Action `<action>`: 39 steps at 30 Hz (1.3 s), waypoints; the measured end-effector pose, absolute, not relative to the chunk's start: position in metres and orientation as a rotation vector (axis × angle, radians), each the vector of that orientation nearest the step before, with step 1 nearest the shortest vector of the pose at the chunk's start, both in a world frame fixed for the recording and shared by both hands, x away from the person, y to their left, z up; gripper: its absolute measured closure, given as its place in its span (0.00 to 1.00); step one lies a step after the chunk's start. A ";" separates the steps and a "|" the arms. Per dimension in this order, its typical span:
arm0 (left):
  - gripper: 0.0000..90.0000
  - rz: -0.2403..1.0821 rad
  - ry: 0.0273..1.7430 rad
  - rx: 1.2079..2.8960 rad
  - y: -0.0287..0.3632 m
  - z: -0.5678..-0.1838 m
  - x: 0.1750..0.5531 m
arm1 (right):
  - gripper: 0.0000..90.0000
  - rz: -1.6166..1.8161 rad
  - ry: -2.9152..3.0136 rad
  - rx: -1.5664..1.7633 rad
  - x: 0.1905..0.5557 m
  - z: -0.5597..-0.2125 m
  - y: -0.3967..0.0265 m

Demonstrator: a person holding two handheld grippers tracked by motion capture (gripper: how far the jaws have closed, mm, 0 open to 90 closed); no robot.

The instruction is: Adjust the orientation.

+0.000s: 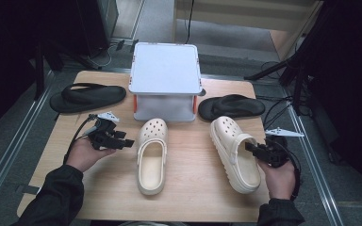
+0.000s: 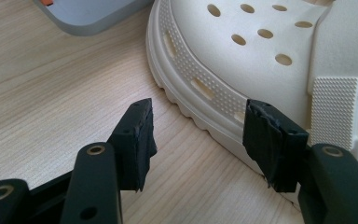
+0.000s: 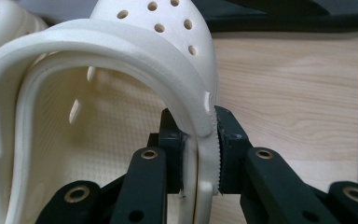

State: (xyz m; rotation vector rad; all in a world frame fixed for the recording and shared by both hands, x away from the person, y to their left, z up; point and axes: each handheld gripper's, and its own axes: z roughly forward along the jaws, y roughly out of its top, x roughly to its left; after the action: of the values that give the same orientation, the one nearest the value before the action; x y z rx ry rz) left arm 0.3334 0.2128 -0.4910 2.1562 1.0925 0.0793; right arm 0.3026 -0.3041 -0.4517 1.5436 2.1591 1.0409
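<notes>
Right gripper (image 3: 200,158) clamps the right clog's (image 1: 235,153) side wall near the table edge (image 1: 259,207); left gripper (image 2: 198,140) hangs open beside the left clog (image 1: 152,155), storage box (image 1: 166,80) ahead.

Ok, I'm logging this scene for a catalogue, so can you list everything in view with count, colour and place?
Perforated foam clogs: two, cream; left clog at table centre, right clog to its right, side wall clamped.
Rubber flip-flops: two, black; left flip-flop at the far left of the table, right flip-flop at the far right.
Plastic step stool: one, light grey with orange trim, at the far middle of the table.
Wooden table: one, pale wood.
Left hand-held gripper: black, open, beside the left clog, not touching it.
Right hand-held gripper: black, shut on the right clog's side wall.
Hands: two, dark sleeves, left hand, right hand.
</notes>
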 end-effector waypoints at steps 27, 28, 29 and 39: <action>0.49 0.076 1.089 2.147 0.212 -0.491 0.332 | 0.86 0.985 2.347 1.376 0.329 -0.459 -0.193; 0.49 0.081 1.089 2.145 0.212 -0.491 0.332 | 0.86 0.980 2.346 1.380 0.330 -0.460 -0.192; 0.49 0.081 1.088 2.143 0.211 -0.490 0.332 | 0.86 0.973 2.349 1.379 0.331 -0.462 -0.191; 0.49 0.075 1.080 2.155 0.210 -0.491 0.332 | 0.85 0.922 2.360 1.388 0.334 -0.475 -0.176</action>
State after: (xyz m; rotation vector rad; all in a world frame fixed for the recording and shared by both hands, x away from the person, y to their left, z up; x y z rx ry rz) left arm 0.3322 0.2103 -0.4915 2.1551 1.0801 0.0752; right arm 0.3340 -0.1757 -0.4746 1.3876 2.3595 0.9220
